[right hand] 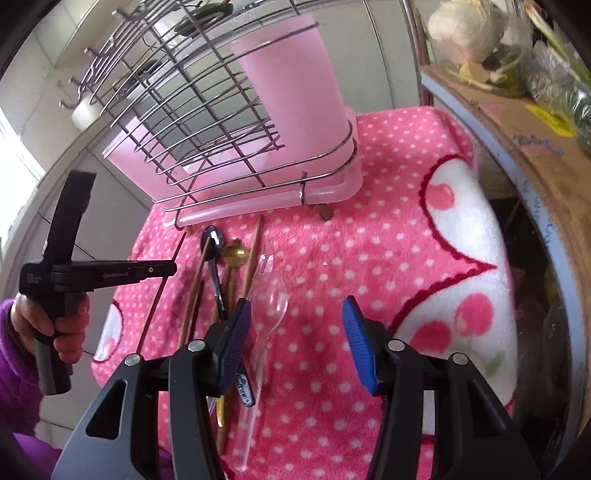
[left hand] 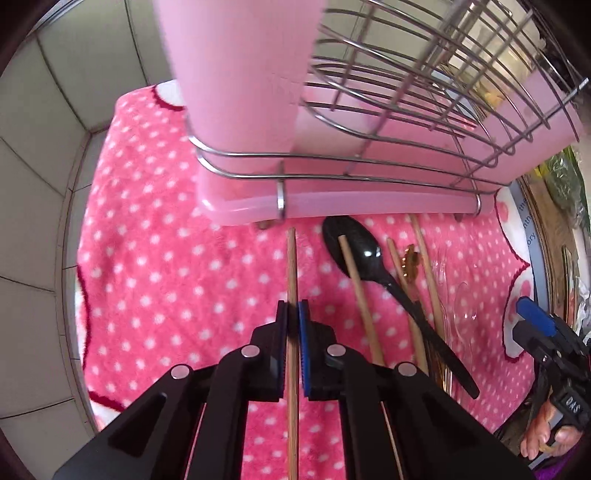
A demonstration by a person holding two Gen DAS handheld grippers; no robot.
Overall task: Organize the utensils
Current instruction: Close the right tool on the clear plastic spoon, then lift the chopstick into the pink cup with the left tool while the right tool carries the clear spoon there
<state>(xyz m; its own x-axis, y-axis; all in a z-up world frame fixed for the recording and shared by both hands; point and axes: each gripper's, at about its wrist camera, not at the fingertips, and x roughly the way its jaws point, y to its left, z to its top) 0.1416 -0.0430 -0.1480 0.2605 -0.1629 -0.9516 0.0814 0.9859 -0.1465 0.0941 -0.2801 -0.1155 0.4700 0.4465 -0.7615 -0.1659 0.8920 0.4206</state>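
My left gripper (left hand: pixel 293 312) is shut on a wooden chopstick (left hand: pixel 292 266) that points toward the wire rack (left hand: pixel 369 170) with its pink cup (left hand: pixel 236 74). To its right on the pink dotted towel (left hand: pixel 147 258) lie more chopsticks (left hand: pixel 360 295), a black plastic spoon (left hand: pixel 354 240), a gold utensil (left hand: pixel 410 260) and clear plastic cutlery. My right gripper (right hand: pixel 295 332) is open and empty above the towel (right hand: pixel 369 240), just right of a clear plastic spoon (right hand: pixel 275 299). The left gripper (right hand: pixel 110 273) shows at the left of the right wrist view.
The rack (right hand: pixel 221 129) and pink holder (right hand: pixel 295 81) stand at the back of the towel. Tiled walls rise behind and left. A shelf edge (right hand: pixel 535 184) with vegetables (right hand: pixel 469 29) runs along the right.
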